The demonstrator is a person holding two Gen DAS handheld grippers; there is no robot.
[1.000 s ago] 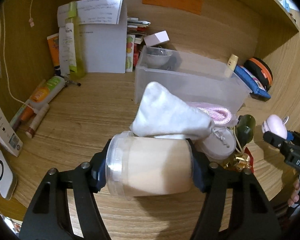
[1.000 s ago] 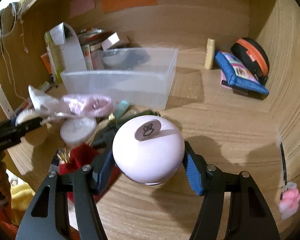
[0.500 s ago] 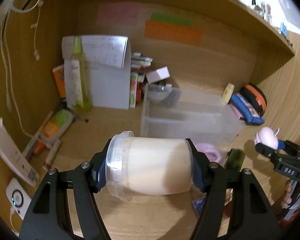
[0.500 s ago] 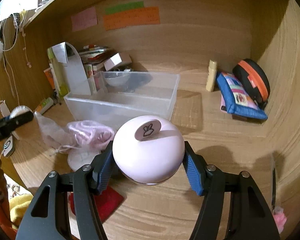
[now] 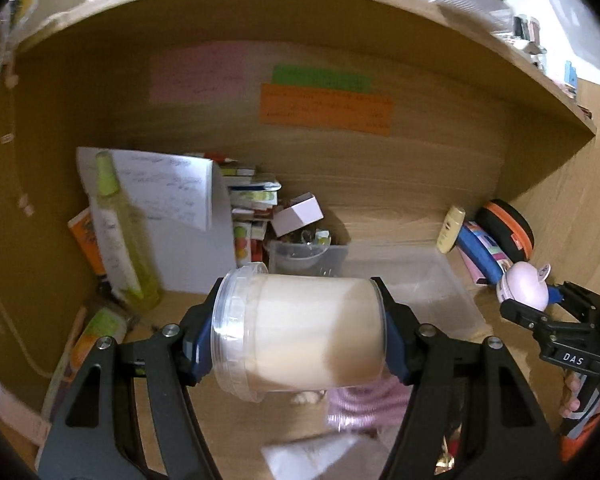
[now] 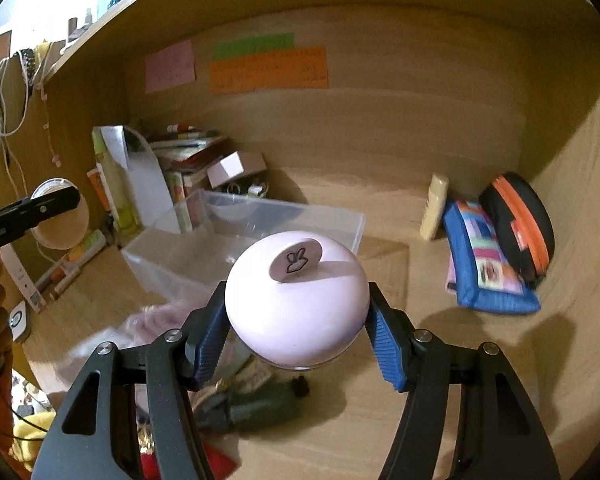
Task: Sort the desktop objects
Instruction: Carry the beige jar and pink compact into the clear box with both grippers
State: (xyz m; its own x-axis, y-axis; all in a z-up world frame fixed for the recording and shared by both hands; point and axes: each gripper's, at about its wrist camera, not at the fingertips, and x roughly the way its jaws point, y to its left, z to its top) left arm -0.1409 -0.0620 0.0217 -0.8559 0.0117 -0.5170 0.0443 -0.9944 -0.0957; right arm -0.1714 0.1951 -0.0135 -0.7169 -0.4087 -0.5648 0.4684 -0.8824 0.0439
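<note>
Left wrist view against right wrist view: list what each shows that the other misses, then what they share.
Only the left wrist view shows the clear plastic jar of cream-coloured contents side-on, clamped in the left gripper, and the handwriting on the white paper sheet.

Only the right wrist view shows the rabbit-marked tab on the round pale pink container, and a dark green bottle lying on the desk beneath the right gripper.

Both show the clear plastic bin, the orange sticky note and the blue pouch.

Left gripper [image 5: 298,340] clamped, aloft; right gripper [image 6: 296,312] likewise.
</note>
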